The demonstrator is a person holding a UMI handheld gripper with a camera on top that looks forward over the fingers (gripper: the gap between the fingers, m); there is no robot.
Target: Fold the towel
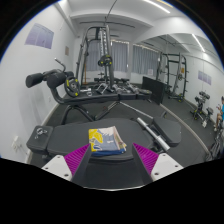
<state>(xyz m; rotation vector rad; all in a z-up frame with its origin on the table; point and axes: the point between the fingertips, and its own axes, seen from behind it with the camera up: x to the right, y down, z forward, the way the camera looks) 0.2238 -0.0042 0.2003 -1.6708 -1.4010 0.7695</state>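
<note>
A folded towel [105,142], printed in yellow, blue and white, lies on the dark grey table [70,138]. It rests just ahead of my gripper [112,160] and partly between the fingertips. The gripper is open, its two magenta pads [76,160] spread wide with a gap on each side of the towel. Neither finger touches the towel. The towel's near edge is hidden by the gripper body.
A small grey object [40,134] sits on the table to the left of the fingers. A silvery bar [152,128] lies to the right. Beyond the table is a gym room with a weight bench [75,88], racks [172,72] and a cable machine [100,55].
</note>
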